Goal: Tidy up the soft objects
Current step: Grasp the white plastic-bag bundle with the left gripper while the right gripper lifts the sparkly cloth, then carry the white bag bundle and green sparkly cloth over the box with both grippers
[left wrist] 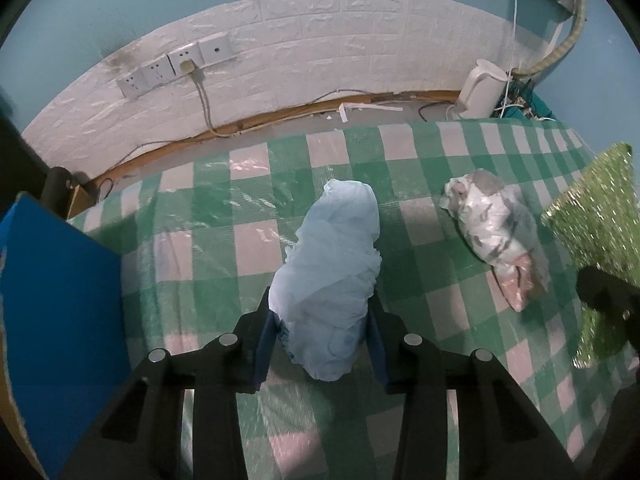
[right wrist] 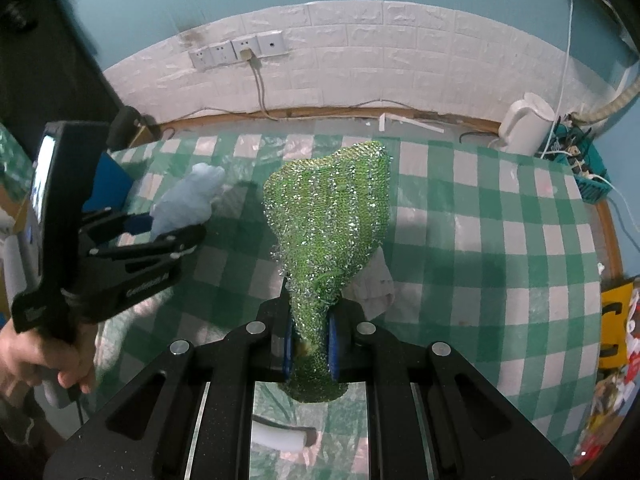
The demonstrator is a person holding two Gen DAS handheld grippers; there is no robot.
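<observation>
Nearest the lenses, the left gripper (left wrist: pixel 322 340) is clamped on a pale blue soft bundle (left wrist: pixel 332 272), and the right gripper (right wrist: pixel 309 344) pinches a green sequined cloth (right wrist: pixel 332 216) hanging over the green-and-white checked tablecloth (right wrist: pixel 500 248). Behind it rise a teal wall and white brick panel (right wrist: pixel 360 64) with wall sockets (right wrist: pixel 238 52). A white kettle (right wrist: pixel 526 124) stands at the table's far corner; a grey-patterned wrapped bundle (left wrist: pixel 494 232) lies on the cloth, and no writing is legible.

Two black handheld grippers (right wrist: pixel 310 344) with blue finger pads (right wrist: pixel 333 346) and silver round bolts; at left of frame, the left gripper (right wrist: pixel 168 224) bears white lettering and a lit screen.
</observation>
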